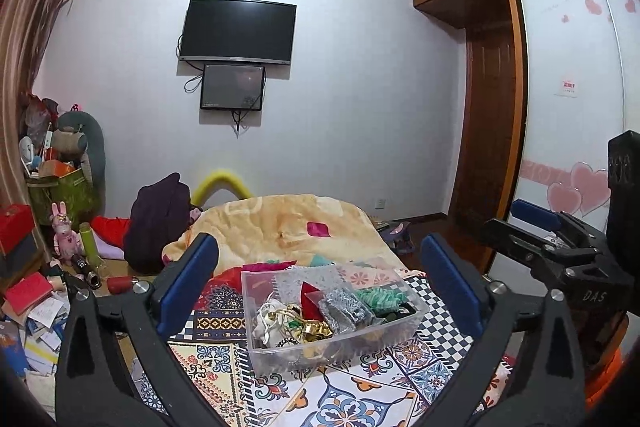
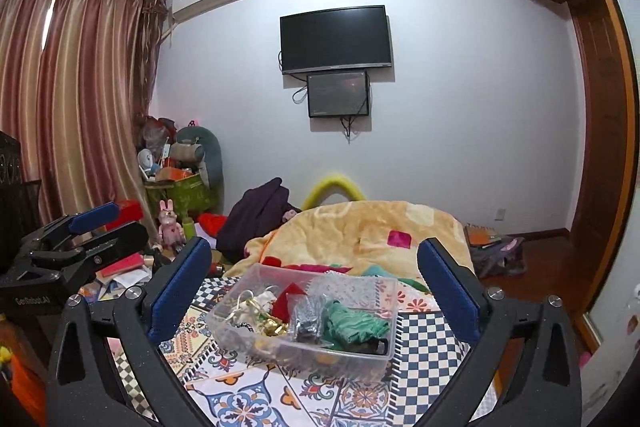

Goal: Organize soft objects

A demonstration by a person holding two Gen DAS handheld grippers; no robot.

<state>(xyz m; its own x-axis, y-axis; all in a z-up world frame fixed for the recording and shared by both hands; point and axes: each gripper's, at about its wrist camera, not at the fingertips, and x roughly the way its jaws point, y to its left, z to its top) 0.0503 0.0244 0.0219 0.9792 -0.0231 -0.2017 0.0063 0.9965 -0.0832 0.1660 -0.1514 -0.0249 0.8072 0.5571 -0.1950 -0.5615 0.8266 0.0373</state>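
Observation:
A clear plastic bin (image 1: 280, 355) (image 2: 240, 341) sits on the patterned bed cover (image 1: 360, 391) (image 2: 260, 399). It holds a green cloth (image 1: 378, 301) (image 2: 352, 321), a silver pouch (image 1: 344, 309) (image 2: 306, 319), a red cloth (image 1: 310, 297) (image 2: 286, 301) and gold and white pieces. My left gripper (image 1: 320, 279) is open and empty, raised in front of the bin. My right gripper (image 2: 316, 275) is open and empty, also in front of the bin. Each gripper shows at the edge of the other's view, the right one (image 1: 536, 227) and the left one (image 2: 96, 231).
A yellow blanket (image 1: 288, 223) (image 2: 360, 231) lies bunched beyond the bin with loose red, pink and teal cloths at its near edge. A dark garment (image 1: 160, 219) and floor clutter lie left. A wardrobe (image 1: 568, 99) stands right. A TV (image 1: 238, 31) hangs on the far wall.

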